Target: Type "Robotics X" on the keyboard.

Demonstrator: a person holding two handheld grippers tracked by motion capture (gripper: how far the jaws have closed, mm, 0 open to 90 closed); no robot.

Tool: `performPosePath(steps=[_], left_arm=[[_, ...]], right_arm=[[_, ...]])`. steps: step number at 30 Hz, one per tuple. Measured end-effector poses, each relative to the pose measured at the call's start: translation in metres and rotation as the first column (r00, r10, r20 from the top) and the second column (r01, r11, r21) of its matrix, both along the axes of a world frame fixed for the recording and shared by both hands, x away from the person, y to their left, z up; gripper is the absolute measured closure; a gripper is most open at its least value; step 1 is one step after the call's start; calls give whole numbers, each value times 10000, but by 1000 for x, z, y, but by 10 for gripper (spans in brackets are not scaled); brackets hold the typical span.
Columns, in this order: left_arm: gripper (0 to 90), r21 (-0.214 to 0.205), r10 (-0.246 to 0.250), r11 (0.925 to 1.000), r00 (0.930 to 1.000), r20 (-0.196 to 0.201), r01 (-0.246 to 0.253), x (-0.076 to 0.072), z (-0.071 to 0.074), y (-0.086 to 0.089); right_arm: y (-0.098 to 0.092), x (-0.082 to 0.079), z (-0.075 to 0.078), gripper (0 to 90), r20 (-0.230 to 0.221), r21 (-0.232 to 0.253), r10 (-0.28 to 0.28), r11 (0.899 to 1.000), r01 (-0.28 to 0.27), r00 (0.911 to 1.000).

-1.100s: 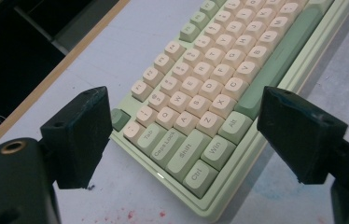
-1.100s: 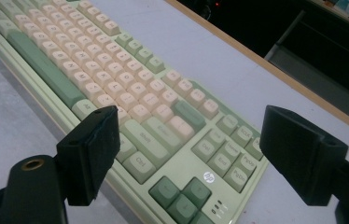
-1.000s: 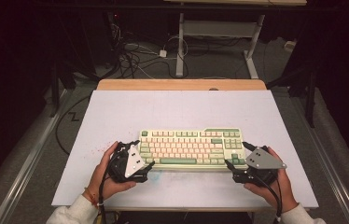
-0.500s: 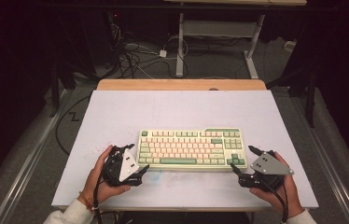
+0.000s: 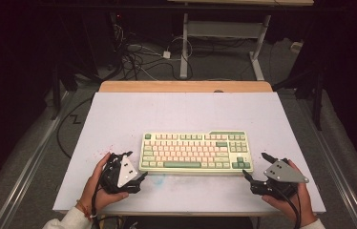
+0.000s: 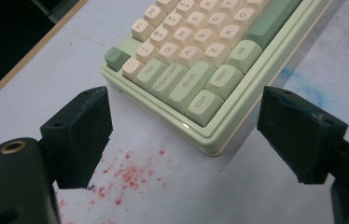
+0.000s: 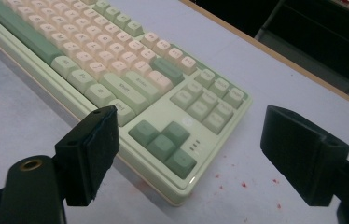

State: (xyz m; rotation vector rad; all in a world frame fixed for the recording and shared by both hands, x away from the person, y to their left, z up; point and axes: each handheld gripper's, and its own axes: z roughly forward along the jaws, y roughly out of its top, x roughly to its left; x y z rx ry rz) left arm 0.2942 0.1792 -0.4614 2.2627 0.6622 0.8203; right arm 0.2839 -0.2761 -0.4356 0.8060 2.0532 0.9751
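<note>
A pale green keyboard [image 5: 195, 152] with cream and green keys lies flat on the white table top [image 5: 181, 112], near its front edge. My left gripper [image 5: 137, 164] stands open just off the keyboard's near left corner, touching nothing. In the left gripper view that Ctrl-key corner of the keyboard [image 6: 196, 51] sits between and beyond the spread jaws of the left gripper [image 6: 186, 93]. My right gripper [image 5: 254, 164] is open too, off the near right corner. The arrow-key corner of the keyboard [image 7: 130, 60] lies ahead of the right gripper [image 7: 192, 114].
Red specks [image 6: 130, 175] and a faint blue smear [image 6: 298, 84] mark the table by the keyboard. A wooden strip [image 5: 186, 86] runs along the table's far edge. Beyond it are cables [image 5: 138, 59] and metal desk legs [image 5: 184, 47] on the floor.
Both grippers have drawn back from the keyboard's ends toward the table's front edge, the right one also outward. The keyboard has stayed in place.
</note>
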Motion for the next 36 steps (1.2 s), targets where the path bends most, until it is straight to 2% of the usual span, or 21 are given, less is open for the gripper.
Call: performPosePath(steps=[11,15,28,36], left_arm=[[166,133,194,9997,9990,-404,-189,-5,-10,10],[166,141,214,9997,9981,-570,-206,-7,-12,13],[166,32,96,9999,9989,-468,-95,-10,-10,13],[166,51,41,10000,9984,-565,-38,-8,-12,12]], right_arm=[[-9,-7,-12,186,-263,-55,-324,9995,323,9991],[-13,-9,-14,186,-381,74,-415,9991,418,9984],[-9,-13,-14,174,-271,-128,-297,9995,294,9992],[-6,-13,-14,174,-305,-153,-245,9996,241,9992]])
